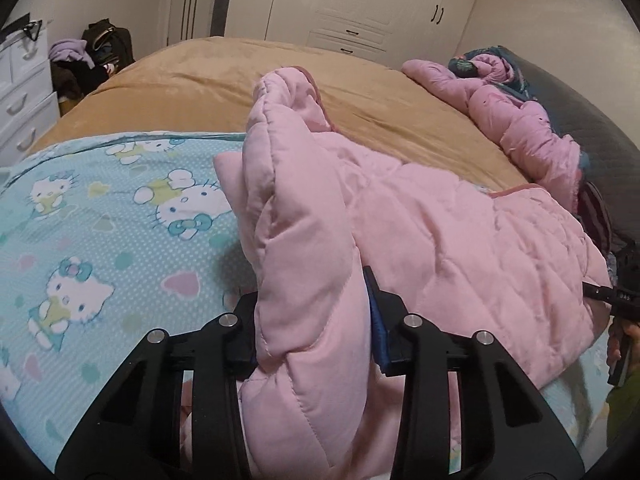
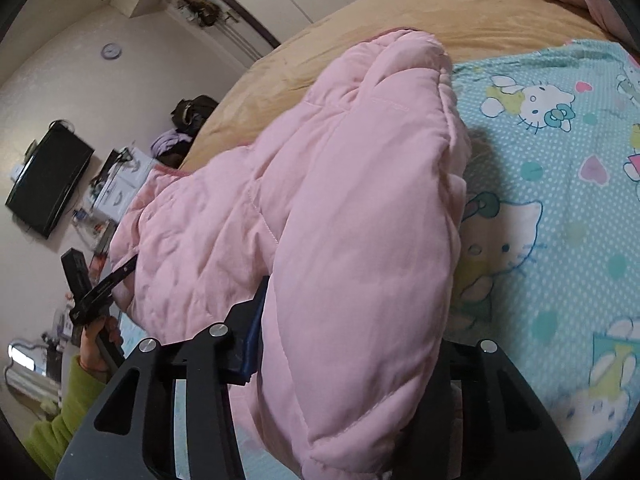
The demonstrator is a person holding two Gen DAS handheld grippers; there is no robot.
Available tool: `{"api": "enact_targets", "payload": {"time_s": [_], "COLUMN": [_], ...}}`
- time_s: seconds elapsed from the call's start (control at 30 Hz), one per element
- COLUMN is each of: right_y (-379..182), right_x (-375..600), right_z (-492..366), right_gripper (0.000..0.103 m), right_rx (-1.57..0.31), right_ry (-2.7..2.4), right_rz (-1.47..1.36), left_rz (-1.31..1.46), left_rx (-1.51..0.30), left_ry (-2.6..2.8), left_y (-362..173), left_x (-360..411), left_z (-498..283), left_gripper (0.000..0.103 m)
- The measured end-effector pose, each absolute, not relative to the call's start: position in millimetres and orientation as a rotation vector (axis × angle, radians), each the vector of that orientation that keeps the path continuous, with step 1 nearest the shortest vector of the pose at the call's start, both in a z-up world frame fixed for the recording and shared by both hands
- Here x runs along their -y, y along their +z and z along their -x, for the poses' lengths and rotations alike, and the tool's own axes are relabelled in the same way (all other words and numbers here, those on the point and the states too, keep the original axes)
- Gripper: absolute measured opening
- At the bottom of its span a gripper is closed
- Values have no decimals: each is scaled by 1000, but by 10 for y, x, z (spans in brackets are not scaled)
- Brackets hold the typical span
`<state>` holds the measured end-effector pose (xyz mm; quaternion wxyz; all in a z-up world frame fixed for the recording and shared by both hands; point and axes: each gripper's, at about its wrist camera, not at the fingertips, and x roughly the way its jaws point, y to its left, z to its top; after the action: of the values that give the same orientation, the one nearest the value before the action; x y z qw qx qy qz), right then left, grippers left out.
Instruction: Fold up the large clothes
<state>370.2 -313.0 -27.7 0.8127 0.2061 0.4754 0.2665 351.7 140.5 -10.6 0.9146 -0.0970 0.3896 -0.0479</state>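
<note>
Pink quilted jacket (image 1: 420,216) is lying across the centre of the bed (image 1: 224,68), over a blue cartoon-cat sheet (image 1: 100,216) and tan blanket (image 2: 460,12). Left gripper (image 1: 316,320), bottom centre of its view, is pinching a thick padded fold of the jacket, jaws partly closed on it. Right gripper (image 2: 352,344), bottom centre of its own view, is clamping another bulky fold, jaws partly closed on it too. Another pink garment (image 1: 516,120) is sitting bunched at upper right of the left view.
</note>
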Motion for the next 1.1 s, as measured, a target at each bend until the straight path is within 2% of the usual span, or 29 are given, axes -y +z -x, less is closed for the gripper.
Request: {"api": "enact_targets", "payload": {"time_s": [0.53,1.0,1.1], "right_y": [-210,-267,-324], "right_x": [3195,3170,3126], "right_z": [-3059,-3073,-3094], "right_gripper": [44,44,50], "right_rx": [-1047,-1063,-1085], "right_ry": [606,540,484], "right_rz": [-426,-382,-342], "left_rz": [196,211,207], "left_rx": [-793,-790,-799], "left_ry": [-67,-58,-44], "left_y": [-73,-126,-175], "left_x": [-1300,-1338,-1344], "left_z": [-2441,-2270,-2303], "left_gripper": [30,30,30]}}
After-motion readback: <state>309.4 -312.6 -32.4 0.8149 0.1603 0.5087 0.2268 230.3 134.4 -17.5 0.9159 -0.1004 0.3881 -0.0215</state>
